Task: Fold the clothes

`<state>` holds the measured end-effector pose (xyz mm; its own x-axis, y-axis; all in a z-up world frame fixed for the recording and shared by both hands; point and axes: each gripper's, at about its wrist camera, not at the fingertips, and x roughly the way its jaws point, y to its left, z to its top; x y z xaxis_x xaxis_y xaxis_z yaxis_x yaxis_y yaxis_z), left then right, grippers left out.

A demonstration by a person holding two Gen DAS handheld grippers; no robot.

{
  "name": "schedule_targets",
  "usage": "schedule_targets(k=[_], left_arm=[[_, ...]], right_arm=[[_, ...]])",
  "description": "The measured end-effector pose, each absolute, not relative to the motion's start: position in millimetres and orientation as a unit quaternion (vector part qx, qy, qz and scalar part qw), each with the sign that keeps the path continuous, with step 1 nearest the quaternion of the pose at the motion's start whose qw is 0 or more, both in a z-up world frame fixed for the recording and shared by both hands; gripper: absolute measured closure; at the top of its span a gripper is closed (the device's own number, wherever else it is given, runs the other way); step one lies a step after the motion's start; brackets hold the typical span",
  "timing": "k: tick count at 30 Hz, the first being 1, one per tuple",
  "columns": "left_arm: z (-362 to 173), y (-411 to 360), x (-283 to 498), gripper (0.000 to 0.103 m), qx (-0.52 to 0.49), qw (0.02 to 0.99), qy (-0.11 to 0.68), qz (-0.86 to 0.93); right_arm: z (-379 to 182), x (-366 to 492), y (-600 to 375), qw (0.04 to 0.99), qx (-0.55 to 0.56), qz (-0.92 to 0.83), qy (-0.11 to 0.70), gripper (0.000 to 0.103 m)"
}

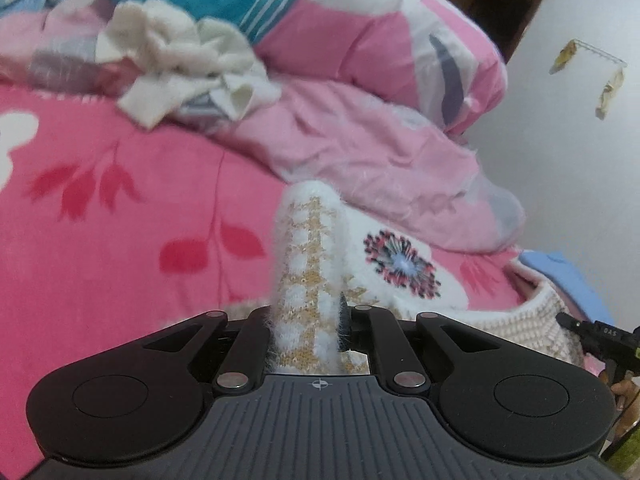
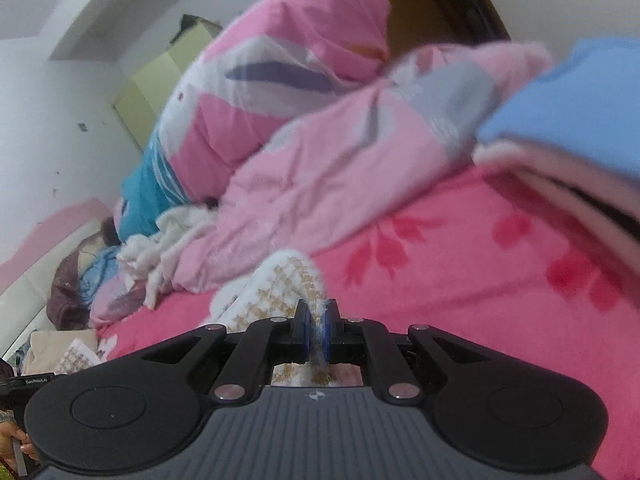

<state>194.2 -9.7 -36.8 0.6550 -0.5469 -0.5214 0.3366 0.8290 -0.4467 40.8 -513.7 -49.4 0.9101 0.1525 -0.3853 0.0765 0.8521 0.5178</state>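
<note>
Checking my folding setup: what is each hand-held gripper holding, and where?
Both are shut on the fuzzy white sweater: the left hand-held gripper pinches a raised fold, the right hand-held gripper a thin edge.

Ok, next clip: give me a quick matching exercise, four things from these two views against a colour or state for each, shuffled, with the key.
Things:
1. fluffy white sweater
2. bedsheet
3. folded garment
4. crumpled cream cloth

Descriptions:
A. light blue, top of a stack
B. pinched in both grippers
C. hot pink with red leaf print
D. lying loose against the quilt

Pairs: 1-B, 2-C, 3-A, 4-D
</note>
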Motion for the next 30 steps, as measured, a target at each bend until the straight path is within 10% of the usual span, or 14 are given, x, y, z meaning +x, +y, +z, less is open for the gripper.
schedule_targets(k=[8,12,18,30], left_arm=[[-67,-6,213,0.089,-0.188,0.864,0.403,-0.236],[-59,3,211,0.066,-0.204,0.86,0.413,-0.218],[-30,38,159,0.041,-0.227,0.888,0.349,-0.196],[-34,64,25,0.034,-0.241,0.802,0.414,-0.355]], right_arm=[[-86,55,-521,0.916,0.306,0.004,0.258,0.093],[-78,45,-529,0.904,0.334,-0.015,0.267,0.071],[-58,-27,-538,0.89,0.389,-0.03,0.238,0.065],[-88,-168,-498,0.802,0.528,-0.008,0.278,0.054]])
